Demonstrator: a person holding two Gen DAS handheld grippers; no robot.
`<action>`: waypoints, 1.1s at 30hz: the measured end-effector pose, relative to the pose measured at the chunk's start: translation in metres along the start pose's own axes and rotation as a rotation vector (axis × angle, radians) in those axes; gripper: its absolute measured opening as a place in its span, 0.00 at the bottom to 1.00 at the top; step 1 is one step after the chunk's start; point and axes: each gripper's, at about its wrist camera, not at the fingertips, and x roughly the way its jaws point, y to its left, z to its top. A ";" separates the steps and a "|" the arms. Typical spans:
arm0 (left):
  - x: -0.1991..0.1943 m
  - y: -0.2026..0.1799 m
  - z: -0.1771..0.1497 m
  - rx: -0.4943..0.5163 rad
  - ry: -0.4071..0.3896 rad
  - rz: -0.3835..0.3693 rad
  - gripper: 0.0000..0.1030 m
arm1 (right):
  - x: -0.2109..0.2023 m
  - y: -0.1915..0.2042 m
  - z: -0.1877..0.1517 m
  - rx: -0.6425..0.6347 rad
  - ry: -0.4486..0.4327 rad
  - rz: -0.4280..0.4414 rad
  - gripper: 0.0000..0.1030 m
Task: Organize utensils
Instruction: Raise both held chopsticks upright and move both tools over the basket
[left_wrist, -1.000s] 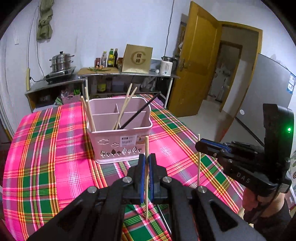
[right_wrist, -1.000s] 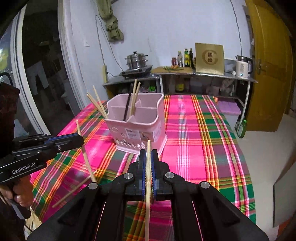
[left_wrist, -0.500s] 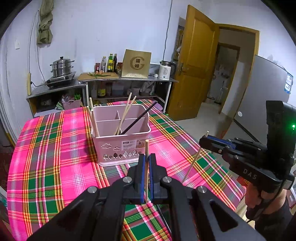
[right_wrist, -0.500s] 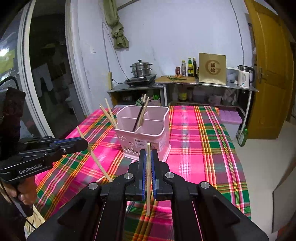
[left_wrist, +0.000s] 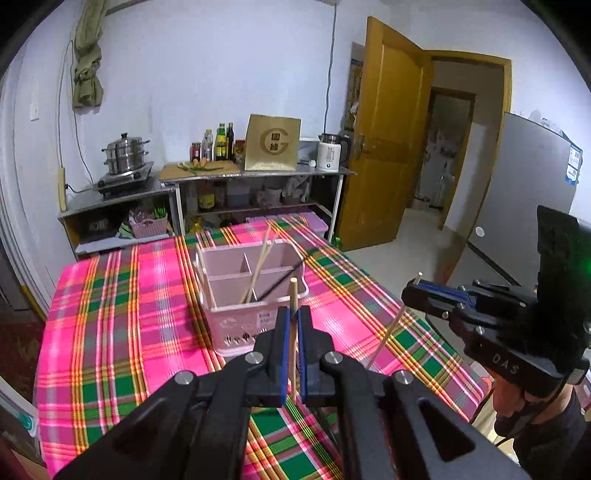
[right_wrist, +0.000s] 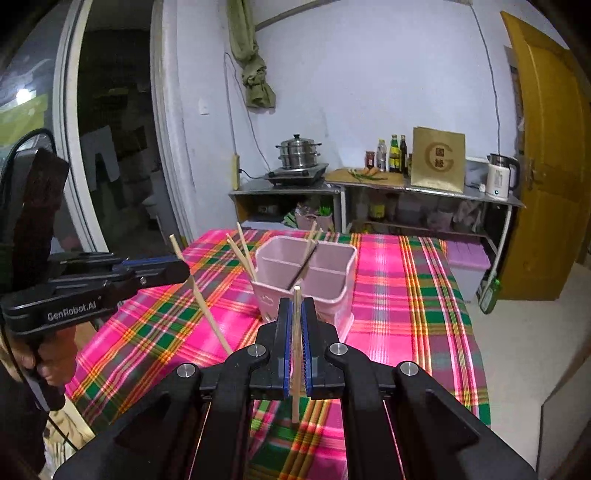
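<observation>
Each tool is clamped tight on one wooden chopstick: the left tool (left_wrist: 291, 321) holds its stick (left_wrist: 293, 306) upright, and the right tool (right_wrist: 295, 321) likewise (right_wrist: 296, 332). The caddy (left_wrist: 251, 295) stands on the surface (left_wrist: 110, 314) just ahead. A thin stick could pivot in the pads, catch the rim or a divider, and slip out or tip the light caddy.

Tablecloth (left_wrist: 122, 314): pink plaid, crossed with green, yellow and orange stripes.
Utensil basket (left_wrist: 243, 317): pale pink.
Chopsticks (left_wrist: 258, 266): light wood; one black (left_wrist: 280, 284).
Fingers (left_wrist: 282, 339): black, blue pads.
Door (left_wrist: 384, 136): mustard yellow.
Kettle (left_wrist: 330, 157): white.
Walls (left_wrist: 207, 74): whitish lavender.
</observation>
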 end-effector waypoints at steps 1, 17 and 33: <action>-0.002 0.001 0.004 0.001 -0.007 0.004 0.04 | -0.001 0.002 0.004 -0.005 -0.006 0.004 0.05; -0.006 0.026 0.072 0.014 -0.089 0.075 0.04 | 0.009 0.023 0.070 -0.029 -0.143 0.059 0.04; 0.043 0.060 0.088 0.003 -0.093 0.127 0.04 | 0.064 0.011 0.098 0.040 -0.240 0.011 0.04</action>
